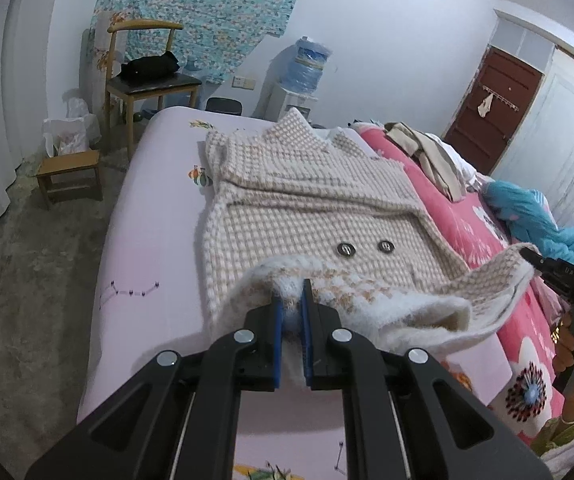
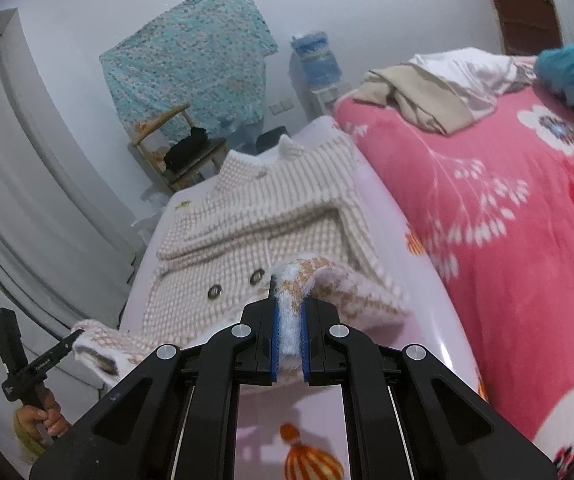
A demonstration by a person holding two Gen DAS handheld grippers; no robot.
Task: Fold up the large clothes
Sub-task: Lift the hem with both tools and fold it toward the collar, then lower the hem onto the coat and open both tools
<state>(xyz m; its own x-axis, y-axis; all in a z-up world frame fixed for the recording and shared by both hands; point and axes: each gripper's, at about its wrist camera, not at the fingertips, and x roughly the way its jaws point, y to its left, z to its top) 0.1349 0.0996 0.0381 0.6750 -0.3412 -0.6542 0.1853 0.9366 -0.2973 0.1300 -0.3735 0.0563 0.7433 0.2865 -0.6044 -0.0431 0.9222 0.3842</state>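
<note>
A beige and white checked knit coat point(image 1: 311, 204) with two dark buttons point(image 1: 346, 249) lies spread on the pale pink bed sheet point(image 1: 155, 216). My left gripper point(image 1: 291, 294) is shut on the coat's fuzzy near hem, lifted off the sheet. In the right wrist view the same coat point(image 2: 271, 216) lies ahead, and my right gripper point(image 2: 289, 300) is shut on the hem's other corner, also raised. The right gripper point(image 1: 527, 254) shows at the right edge of the left wrist view, pinching the hem; the left gripper point(image 2: 77, 334) shows at lower left of the right wrist view.
A pink flowered blanket point(image 2: 507, 220) covers the bed's right side, with beige clothes point(image 2: 427, 92) and a blue garment point(image 1: 527, 216) piled on it. A wooden chair point(image 1: 147, 80), a small stool point(image 1: 69, 176) and a water dispenser point(image 1: 305, 68) stand beyond the bed. A brown door point(image 1: 495, 108) is at right.
</note>
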